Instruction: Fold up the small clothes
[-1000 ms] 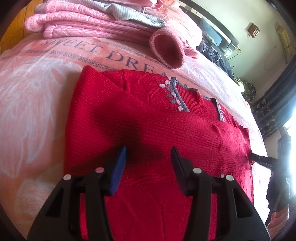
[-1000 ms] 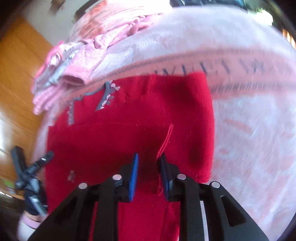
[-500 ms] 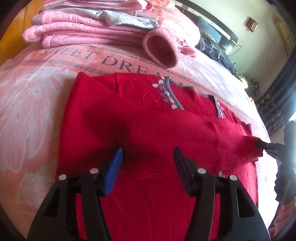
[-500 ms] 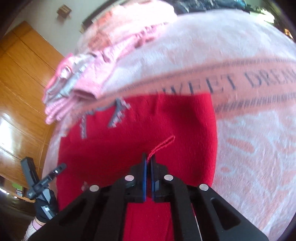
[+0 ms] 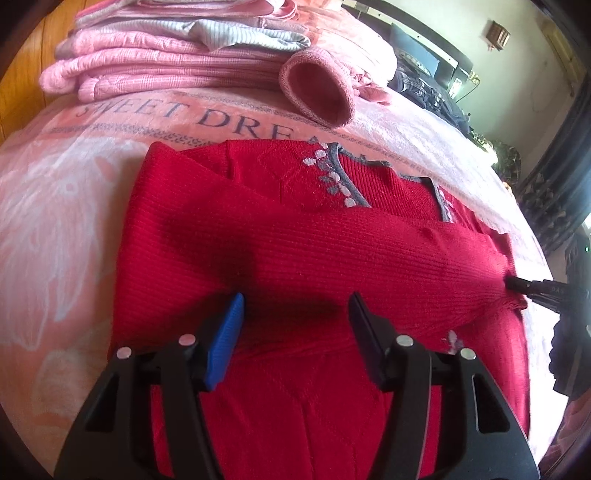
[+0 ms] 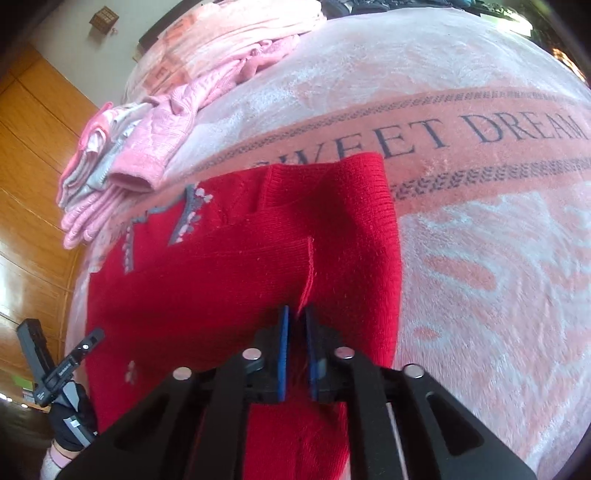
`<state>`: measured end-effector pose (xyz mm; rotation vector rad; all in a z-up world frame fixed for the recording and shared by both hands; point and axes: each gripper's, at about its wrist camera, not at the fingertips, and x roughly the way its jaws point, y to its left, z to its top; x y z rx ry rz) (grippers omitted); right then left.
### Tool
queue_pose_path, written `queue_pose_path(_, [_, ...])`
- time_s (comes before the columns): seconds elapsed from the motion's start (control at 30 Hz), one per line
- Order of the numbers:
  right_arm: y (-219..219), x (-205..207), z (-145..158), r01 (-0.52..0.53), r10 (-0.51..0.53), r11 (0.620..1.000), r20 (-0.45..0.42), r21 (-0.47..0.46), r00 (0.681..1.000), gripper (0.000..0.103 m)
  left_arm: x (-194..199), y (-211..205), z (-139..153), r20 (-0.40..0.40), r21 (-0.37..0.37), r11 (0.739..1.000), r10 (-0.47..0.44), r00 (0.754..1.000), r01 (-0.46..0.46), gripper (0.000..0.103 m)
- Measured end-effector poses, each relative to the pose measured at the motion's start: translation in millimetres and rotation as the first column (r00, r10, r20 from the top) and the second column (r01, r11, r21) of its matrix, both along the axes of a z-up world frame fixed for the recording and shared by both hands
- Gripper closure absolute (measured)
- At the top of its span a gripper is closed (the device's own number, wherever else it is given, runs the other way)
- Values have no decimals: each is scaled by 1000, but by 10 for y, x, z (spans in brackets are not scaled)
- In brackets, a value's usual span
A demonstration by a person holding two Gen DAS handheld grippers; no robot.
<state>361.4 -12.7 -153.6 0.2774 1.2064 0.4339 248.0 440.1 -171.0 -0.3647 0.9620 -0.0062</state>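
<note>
- Red sweater [image 5: 332,266]: lies flat on the pink blanket [image 5: 66,206], collar end toward the printed band reading "SWEET DREAM"; one sleeve [image 5: 369,254] is folded across the body. Grey-and-white leaf trim [image 5: 334,173] runs along the neckline.
- Left gripper [image 5: 295,317]: hovers over the lower body of the red sweater, jaws set wide apart with nothing between them; a blue pad faces inward on one finger.
- Right gripper [image 6: 297,325]: jaws drawn together and pinching the cuff end of the folded sleeve, at the edge of the red sweater opposite the left gripper; in the left wrist view its black tip [image 5: 517,284] meets the cuff.
- Loose red thread [image 6: 308,280]: runs up from the right gripper's closed jaws along the sleeve edge.
- Pile of pink and grey knitwear [image 5: 177,62]: stacked beyond the collar of the red sweater, past the lettered band; one open pink cuff [image 5: 317,92] faces the sweater.
- Dark clothing [image 5: 436,92]: heaped farther back than the red sweater, beside the knitwear pile.
- Room: wooden panelling [image 6: 33,155] lies past the knitwear pile; a pale wall [image 5: 524,62] carries a small brown fixture [image 5: 496,33]; dark patterned curtains [image 5: 554,184] hang at the side nearest the sleeve cuff.
- Gloved hand [image 6: 70,424]: grips the handle of the left gripper beside the hem side of the red sweater.
</note>
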Motion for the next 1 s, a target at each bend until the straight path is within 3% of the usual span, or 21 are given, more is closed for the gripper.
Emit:
queue_pose_path(0.1, [-183,-307,247,-8,7,1000,47,21,999,68,-208,24,159,-32,-28,999,-23,999,22,47])
queue_pose_path(0.2, [-304,-761,431,-53,50,998,68,37,996,67,-619,22,275,-46,-72,994,-91,995,87,45])
queue_pose_path(0.3, [-403,-1355,442,-97,97,995,53,13,994,66,-1173,38,304,-96,-70,992,-114,989,108,44])
queue_pose_path(0.43, [-500,-2208,334,-151,151,988,4,-21,989,66,-1914,160,224,-183,-118,991,-86,979,65,44])
queue_pose_path(0.57, [-534,-2802,300,-171,171,983,-15,-63,985,65,-2464,225,116,-237,-130,990,-77,968,47,44])
queue_pose_path(0.8, [-593,-3216,295,-161,158,984,-43,-74,987,60,-2972,215,-28,-233,-279,960,-80,969,12,42])
queue_pose_path(1.0, [-582,-3440,288,-180,179,972,-17,-149,984,59,-3116,147,-64,-244,-284,959,-65,968,-7,42])
